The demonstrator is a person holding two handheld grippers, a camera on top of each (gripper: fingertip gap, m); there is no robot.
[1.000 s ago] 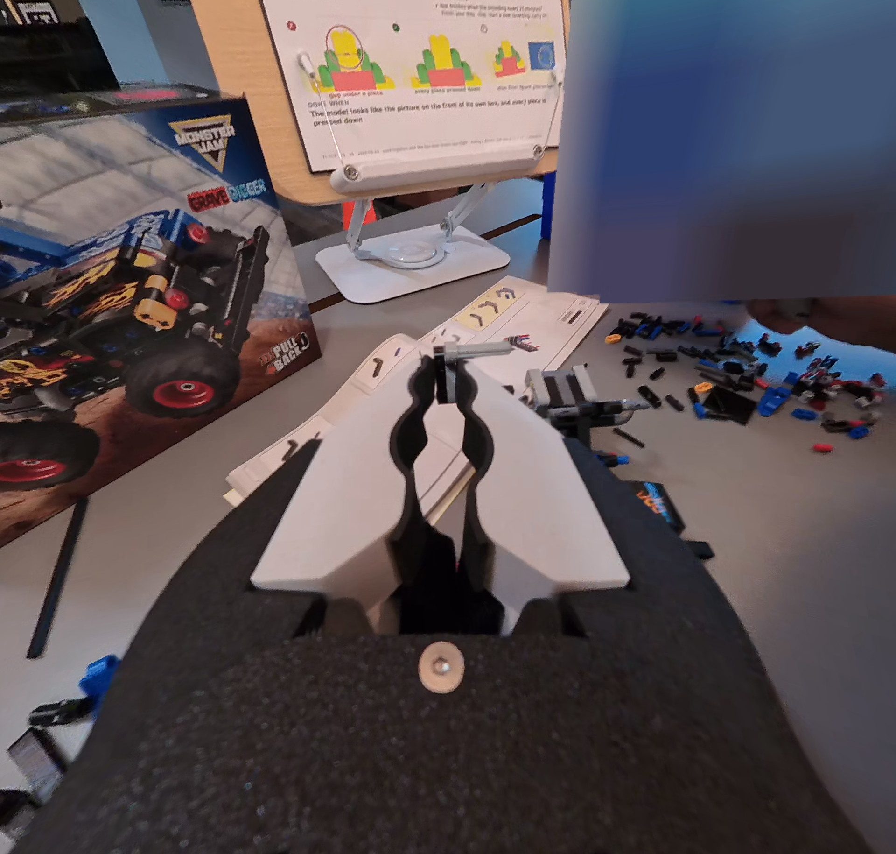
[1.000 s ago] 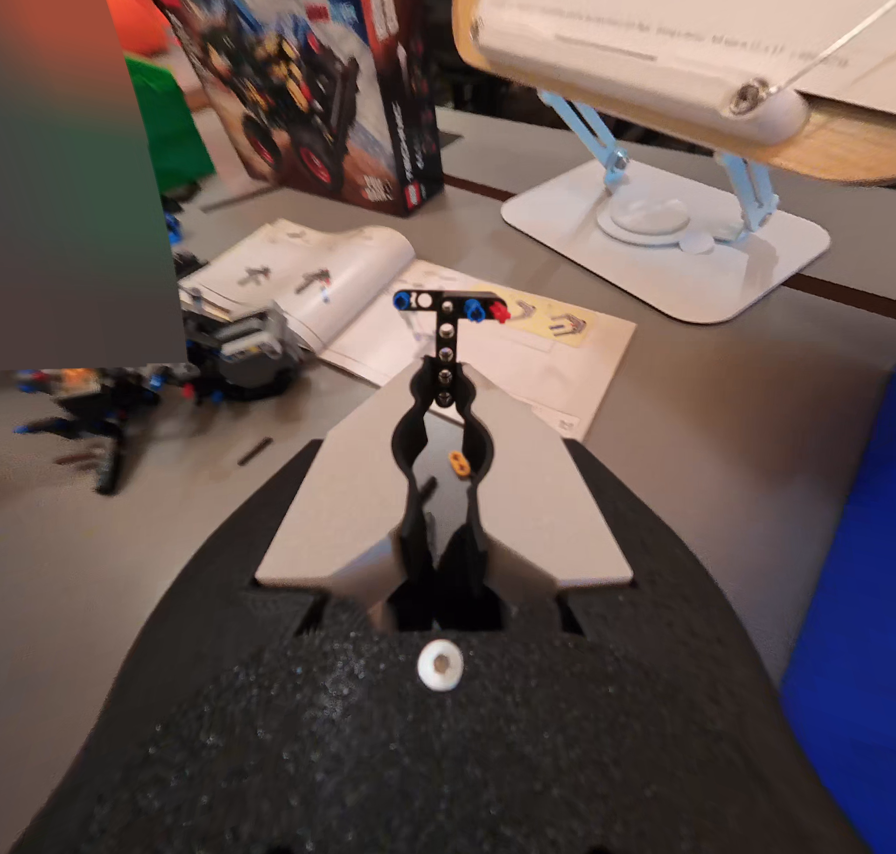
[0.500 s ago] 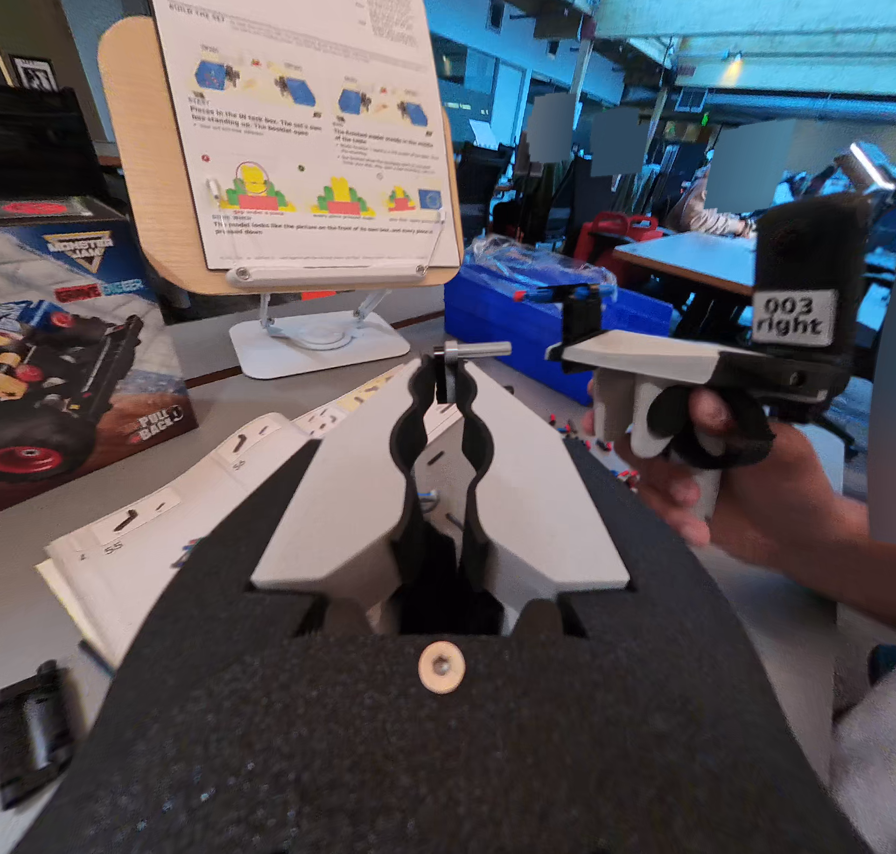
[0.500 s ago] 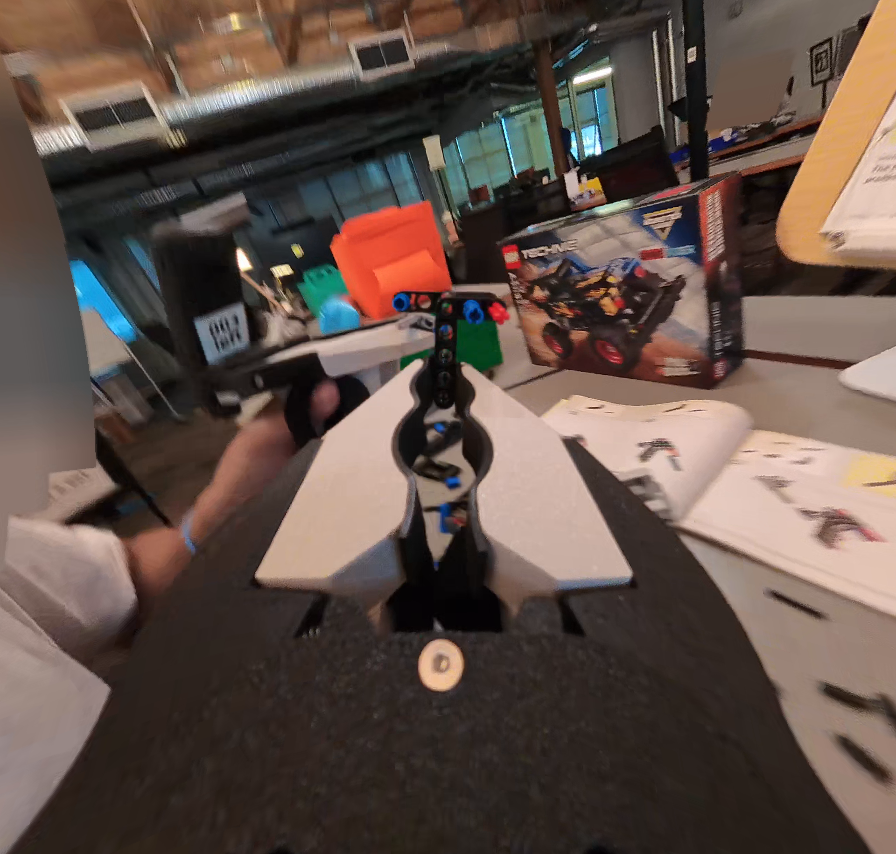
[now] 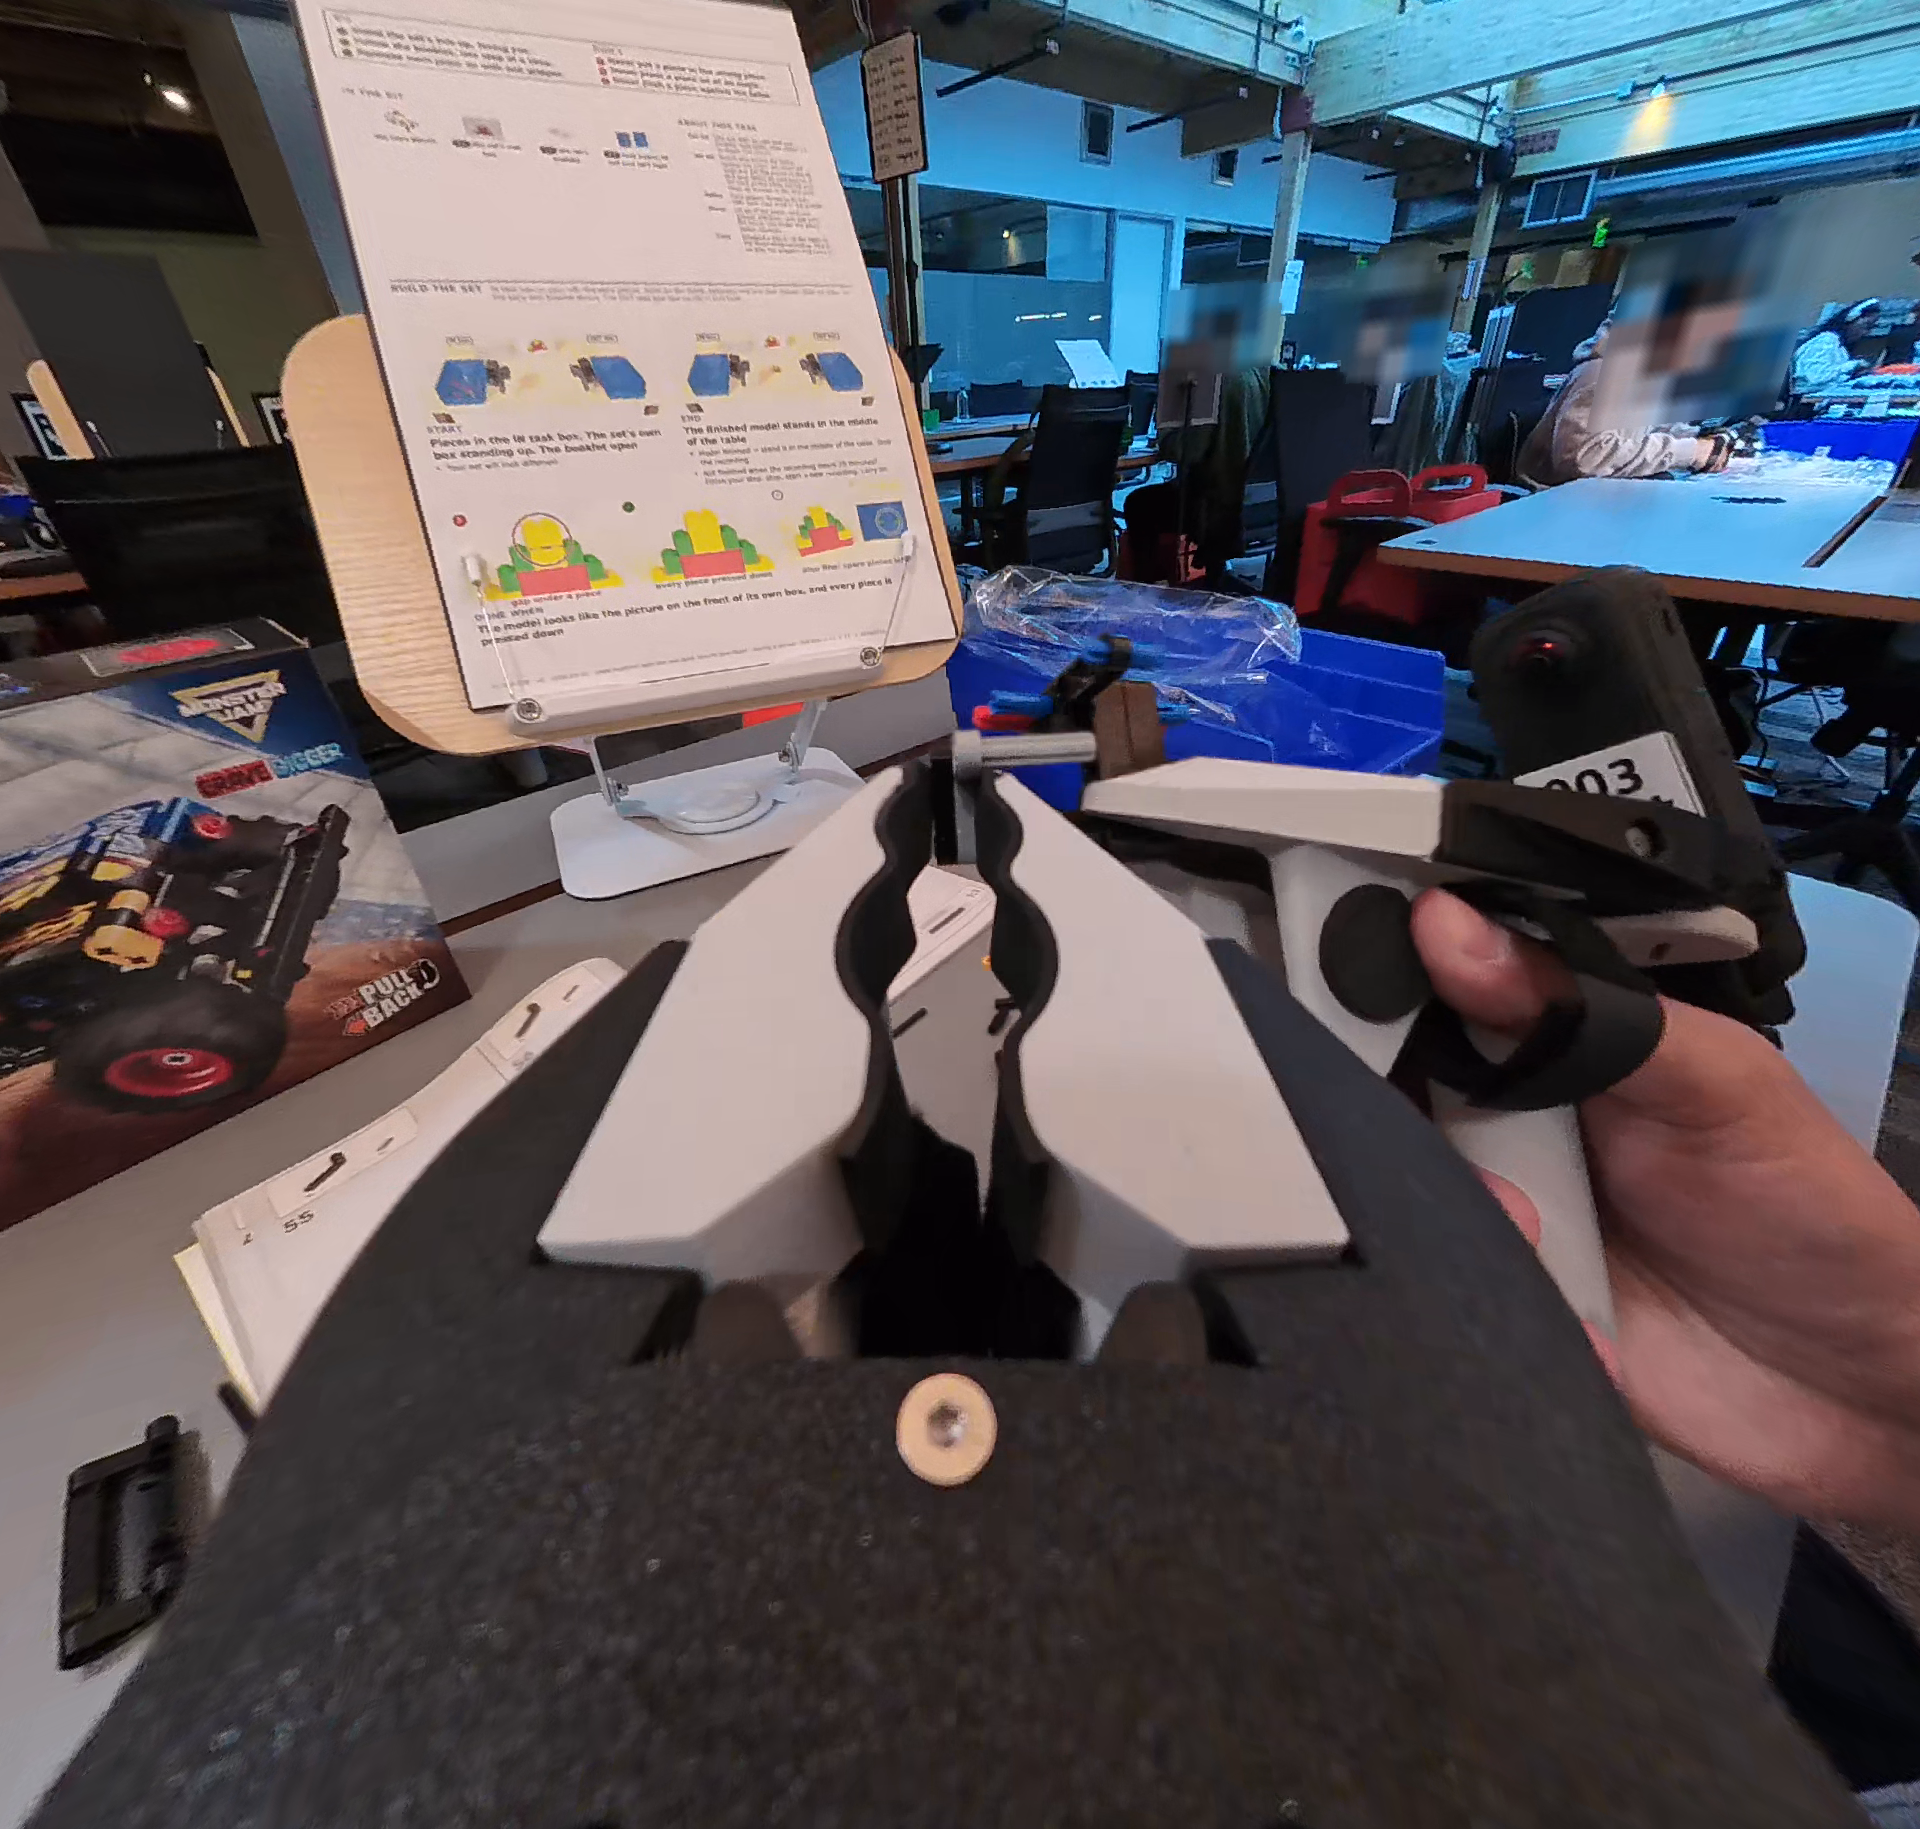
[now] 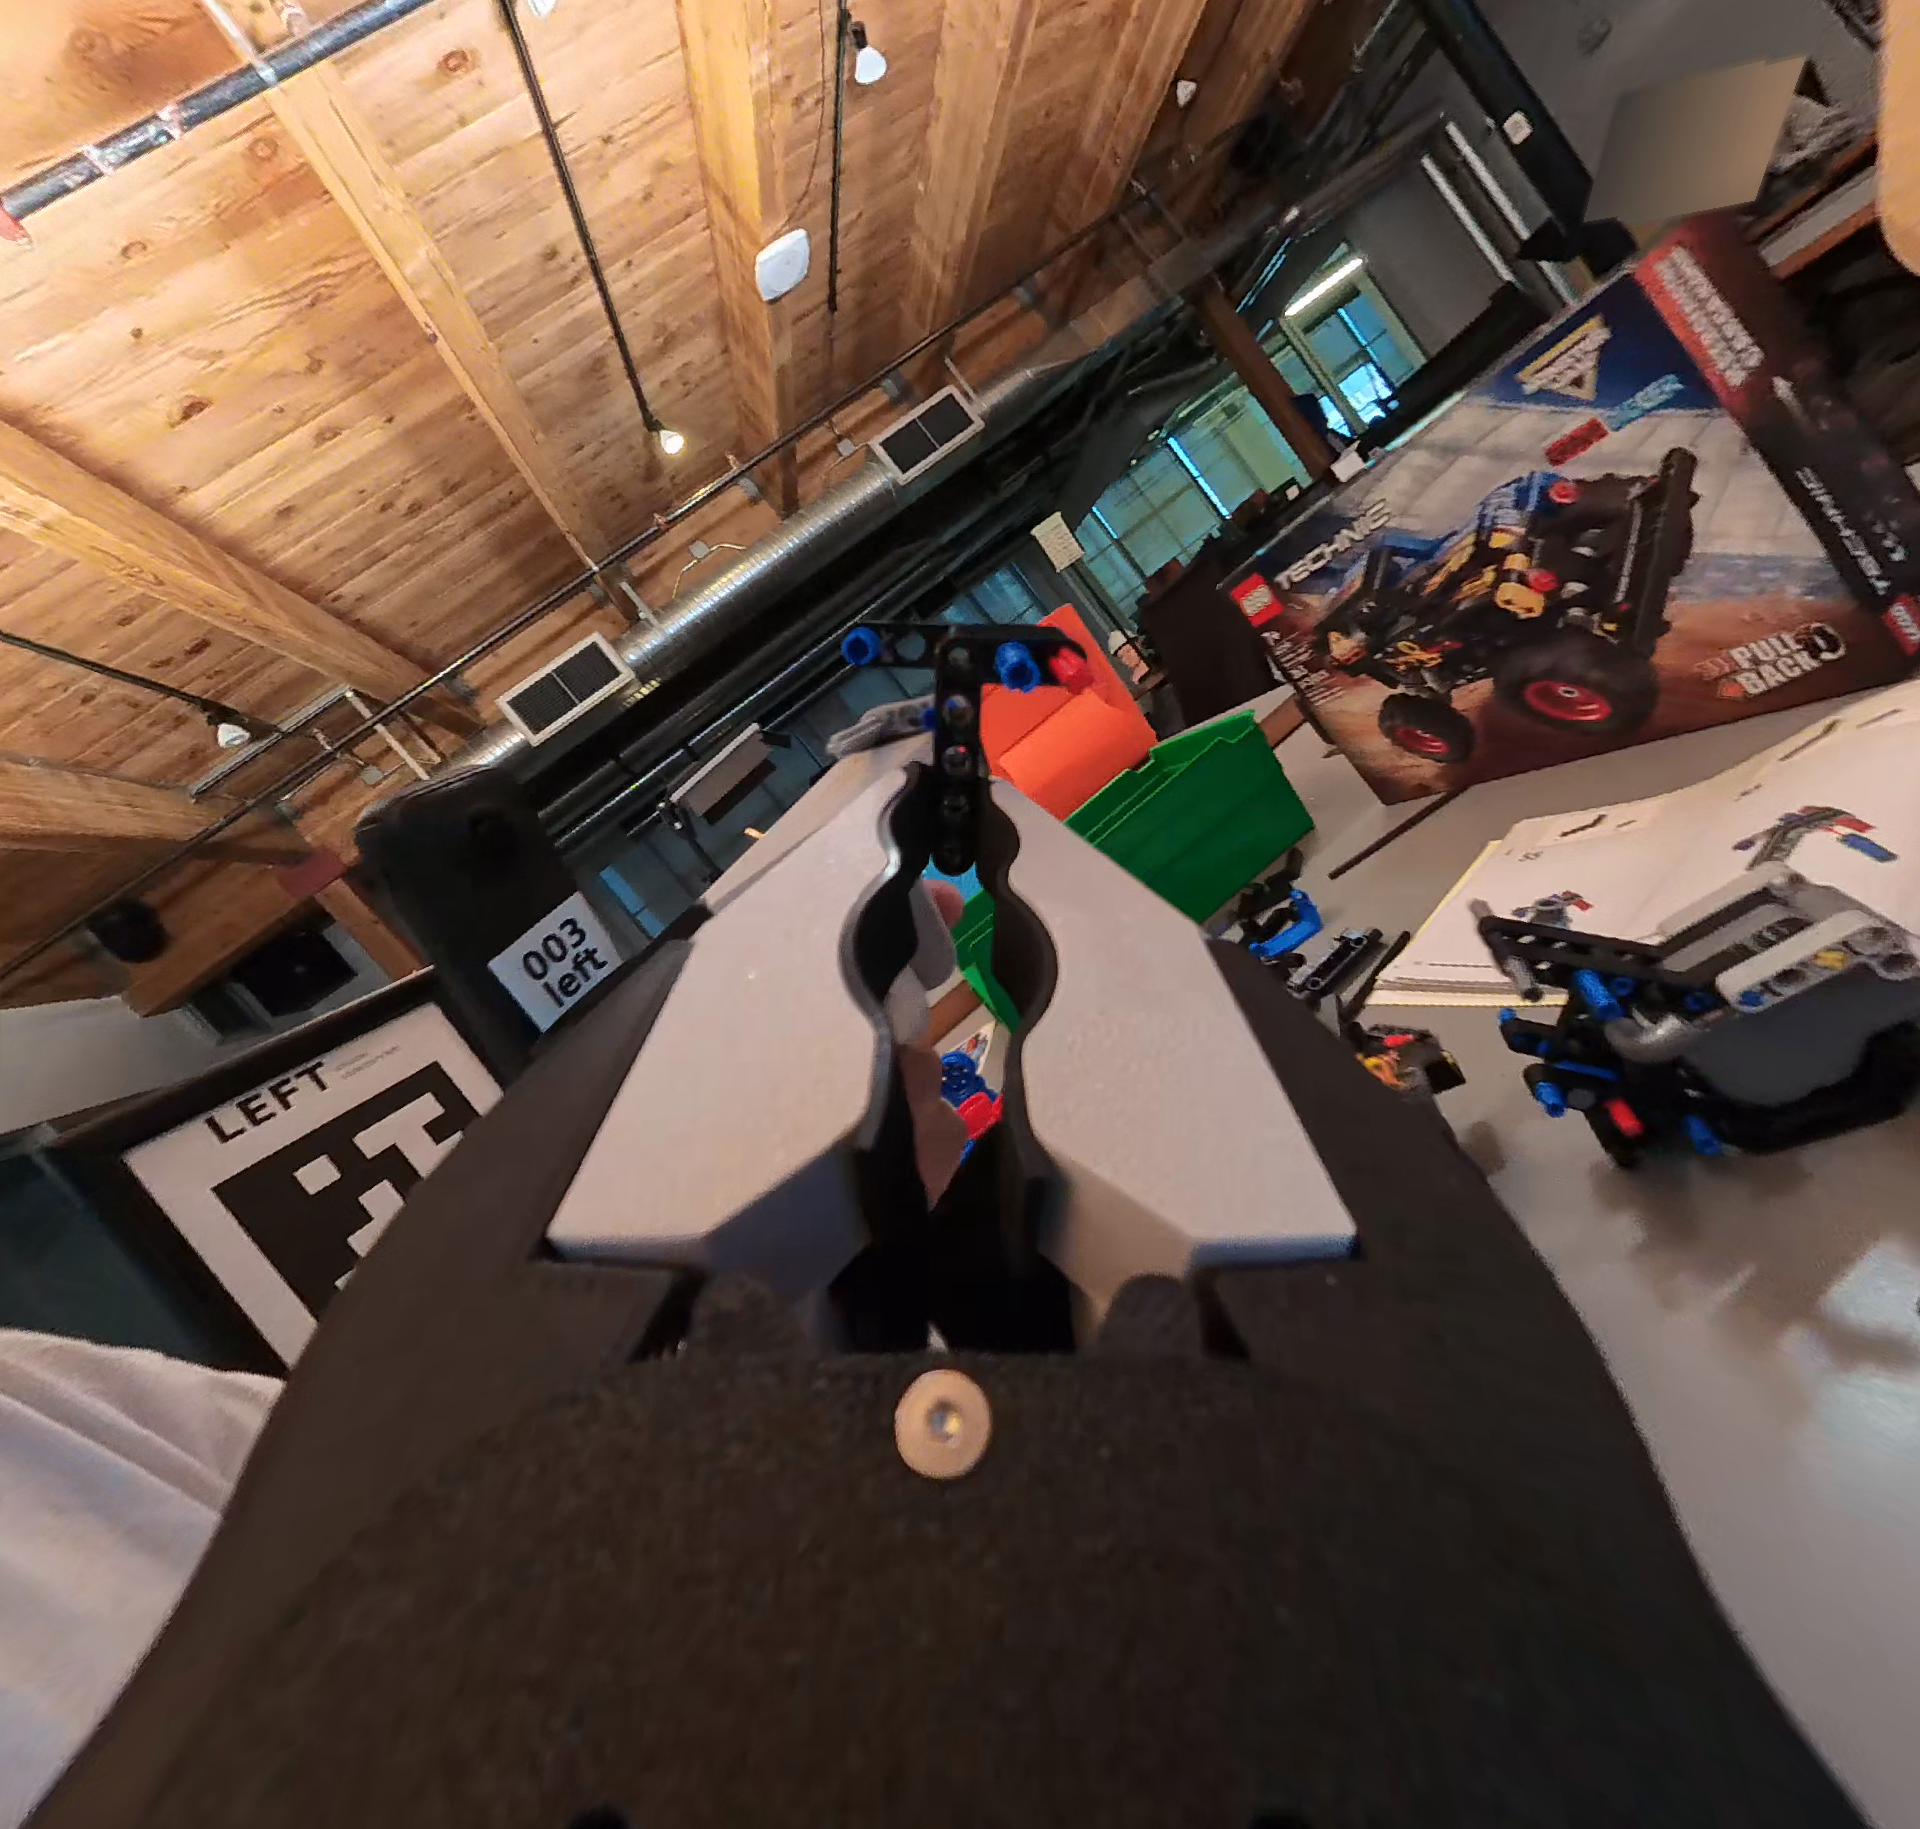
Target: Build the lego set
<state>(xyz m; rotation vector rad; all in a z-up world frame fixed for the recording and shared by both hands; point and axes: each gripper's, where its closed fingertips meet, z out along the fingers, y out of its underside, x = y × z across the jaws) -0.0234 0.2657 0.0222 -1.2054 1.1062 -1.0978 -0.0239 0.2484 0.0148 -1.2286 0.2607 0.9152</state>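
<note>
While both pieces are held up in the air above the table (image 5: 499, 958), the left gripper (image 5: 958, 800) is pinched nearly closed on a grey axle (image 5: 1023, 749), whose long axis lies sideways, sticking out to the right from the fingertips; the right gripper (image 6: 951, 813) is clamped on the stem of a black T-shaped beam (image 6: 954, 699), the stem running along the fingers and the crossbar at the far end carrying blue pins (image 6: 1013, 664) and a red pin (image 6: 1070, 667); in the left wrist view the right gripper (image 5: 1127, 740) comes in from the right, and the free end of the axle sits just at the beam it holds, though whether it has entered a hole or only touches I cannot tell; the coming move, as I judge it, turns on that line: the axle points rightward toward the beam, so the hole must face left along the same axis, and the two tools close on each other sideways; the half-built truck chassis (image 6: 1704, 1010) rests on the table beside the open instruction booklet (image 6: 1621, 844), well apart from both grippers, with the set's box (image 5: 177, 906) standing behind
</note>
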